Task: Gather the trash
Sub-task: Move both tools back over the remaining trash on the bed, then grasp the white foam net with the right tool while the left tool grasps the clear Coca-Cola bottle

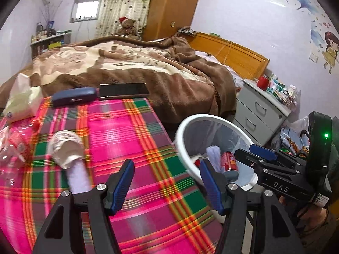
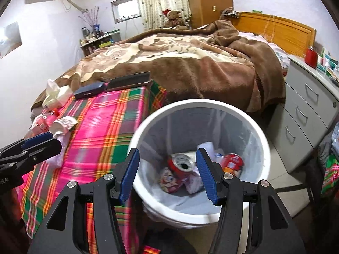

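So the trash left on the plaid tablecloth (image 1: 137, 139) is a crumpled paper cup (image 1: 66, 148) with a pale tissue wad right below it, plus a clear plastic bottle (image 1: 12, 150) further out. All of that sits ahead and to the left of the left gripper (image 1: 167, 187), whose jaws are apart with nothing between them.

The white trash bin (image 2: 262, 148) is directly under the right gripper (image 2: 167, 174), also spread open and empty. A red soda can (image 2: 182, 165), a snack wrapper and some tissue already lie in the bottom, seen between its fingers.

My read: a drop-off looks done and it's the next-pickup step. The left one needs to swing over to the cup, straddle it and close gently since it'll squash. Beyond the trash, a glasses case (image 1: 73, 97) and phone (image 1: 124, 91) sit at the far table edge; those aren't trash, I'd guess.
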### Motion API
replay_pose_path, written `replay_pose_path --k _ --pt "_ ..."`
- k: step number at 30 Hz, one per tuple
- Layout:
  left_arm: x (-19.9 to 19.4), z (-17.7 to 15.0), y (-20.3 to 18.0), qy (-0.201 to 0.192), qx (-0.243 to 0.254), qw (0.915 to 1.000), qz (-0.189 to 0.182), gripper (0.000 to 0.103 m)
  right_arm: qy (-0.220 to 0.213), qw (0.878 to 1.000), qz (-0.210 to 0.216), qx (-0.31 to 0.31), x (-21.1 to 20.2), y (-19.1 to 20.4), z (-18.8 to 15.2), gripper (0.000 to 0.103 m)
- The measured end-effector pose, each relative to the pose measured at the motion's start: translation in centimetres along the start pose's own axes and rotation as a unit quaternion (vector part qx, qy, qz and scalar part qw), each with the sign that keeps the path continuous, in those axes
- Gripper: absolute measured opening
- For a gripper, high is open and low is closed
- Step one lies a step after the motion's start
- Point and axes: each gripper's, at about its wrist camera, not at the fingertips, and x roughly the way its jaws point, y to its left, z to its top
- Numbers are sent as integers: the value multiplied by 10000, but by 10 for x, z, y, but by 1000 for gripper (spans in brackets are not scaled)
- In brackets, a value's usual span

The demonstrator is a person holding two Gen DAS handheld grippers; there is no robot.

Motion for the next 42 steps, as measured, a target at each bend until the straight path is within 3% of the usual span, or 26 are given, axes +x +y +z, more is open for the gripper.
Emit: replay_pose_path --k 13,28,42 --pt "-50 -18 80 -312 -542 9963 584 64 73 9979 486 -424 10 61 -1 57" --pt "-85 -32 194 -431 -1201 9824 1362 64 415 9906 908 -934 36 136 -5 57" --pt "-59 -13 266 -225 -1353 9822 1286 64 757 9859 1088 -1024 71 180 -3 57"
